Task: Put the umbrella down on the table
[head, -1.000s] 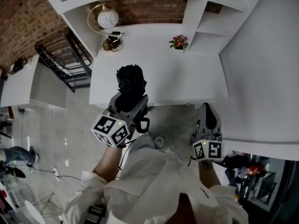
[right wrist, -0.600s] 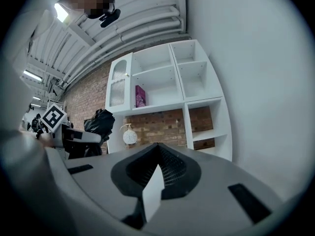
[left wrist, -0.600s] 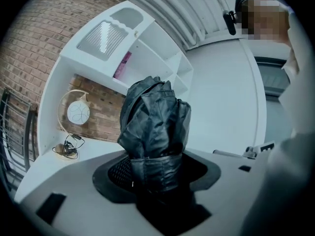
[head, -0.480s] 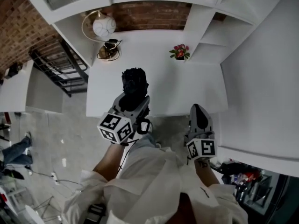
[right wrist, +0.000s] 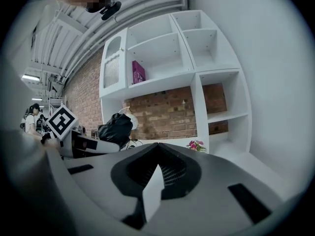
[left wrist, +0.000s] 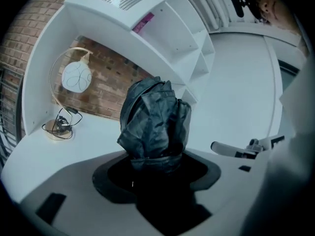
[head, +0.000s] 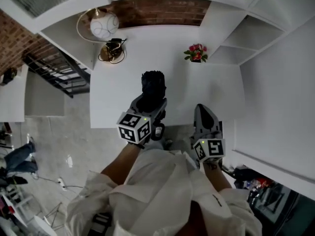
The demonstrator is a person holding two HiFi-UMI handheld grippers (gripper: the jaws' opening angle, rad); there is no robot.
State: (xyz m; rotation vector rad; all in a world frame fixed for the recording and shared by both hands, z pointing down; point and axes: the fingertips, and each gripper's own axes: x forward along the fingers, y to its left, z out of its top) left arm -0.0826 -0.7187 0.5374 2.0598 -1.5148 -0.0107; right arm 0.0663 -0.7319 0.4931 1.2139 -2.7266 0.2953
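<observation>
Light was even, cool and rather dim; a ceiling strip (right wrist: 30, 77) glowed at far left. The white desk (head: 206, 90) showed bright without hard glare, shadows soft. Gripper views bowed the shelves (right wrist: 197, 48) and corners went black. The umbrella (left wrist: 155, 124) read dark, its folds faint.

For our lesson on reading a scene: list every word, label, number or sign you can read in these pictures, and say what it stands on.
No readable words or numbers anywhere.
Marker cubes: black-and-white square patterns only, no letters.
Pink box on the shelf: any print too small to read.
</observation>
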